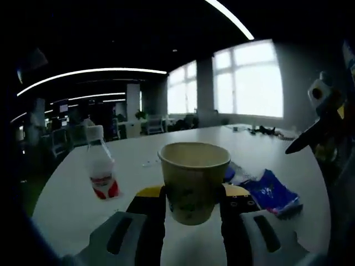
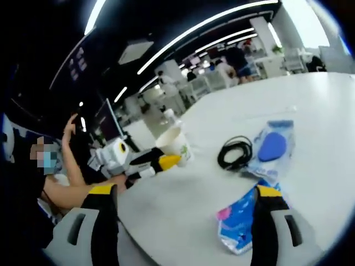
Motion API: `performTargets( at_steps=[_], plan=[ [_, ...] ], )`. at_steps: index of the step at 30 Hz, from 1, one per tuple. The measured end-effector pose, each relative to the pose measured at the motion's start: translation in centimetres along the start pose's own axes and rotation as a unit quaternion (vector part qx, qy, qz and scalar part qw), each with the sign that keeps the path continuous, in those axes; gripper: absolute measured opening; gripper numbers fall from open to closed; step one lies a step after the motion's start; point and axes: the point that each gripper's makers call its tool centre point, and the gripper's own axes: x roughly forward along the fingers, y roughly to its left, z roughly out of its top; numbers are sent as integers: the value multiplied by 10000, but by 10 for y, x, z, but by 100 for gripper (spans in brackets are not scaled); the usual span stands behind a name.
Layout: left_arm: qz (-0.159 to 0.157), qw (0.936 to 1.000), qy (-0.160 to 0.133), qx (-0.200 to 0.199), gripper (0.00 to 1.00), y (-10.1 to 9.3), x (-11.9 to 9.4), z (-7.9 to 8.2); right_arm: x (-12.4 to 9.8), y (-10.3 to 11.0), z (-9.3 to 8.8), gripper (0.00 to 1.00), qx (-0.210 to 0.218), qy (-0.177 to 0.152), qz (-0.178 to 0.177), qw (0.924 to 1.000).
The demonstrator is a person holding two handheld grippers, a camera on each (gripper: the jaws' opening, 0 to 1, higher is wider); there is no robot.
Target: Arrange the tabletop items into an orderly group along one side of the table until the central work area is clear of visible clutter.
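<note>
Left gripper (image 1: 194, 202) clamps a paper cup (image 1: 194, 180) between both jaws at lower centre of the left gripper view, cup upright, mouth up. Just right of it a blue packet (image 1: 274, 193) lies flat, long axis slanting to lower right. Left, a small white bottle (image 1: 101, 166) stands slightly tilted. Right gripper (image 2: 186, 213) jaws wide apart, empty; blue-pink wrapper (image 2: 239, 221) touching the right jaw, black cable coil (image 2: 234, 152) and blue pouch (image 2: 273, 145) beyond, on the white table (image 2: 183, 210).
</note>
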Motion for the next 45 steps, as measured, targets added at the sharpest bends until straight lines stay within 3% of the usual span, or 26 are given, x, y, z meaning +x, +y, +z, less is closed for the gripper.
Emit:
performTargets(
  at_steps=[9, 30, 45],
  plan=[
    [337, 9994, 12, -6, 36, 24, 17, -9, 4, -9, -4, 100, -270, 105, -147, 9995],
    [1090, 9937, 81, -240, 36, 60, 58, -38, 7, -34, -20, 100, -237, 385, -450, 9980],
    [1222, 9922, 30, -261, 36, 73, 74, -47, 21, -39, -29, 99, -212, 612, -449, 9969]
  ],
)
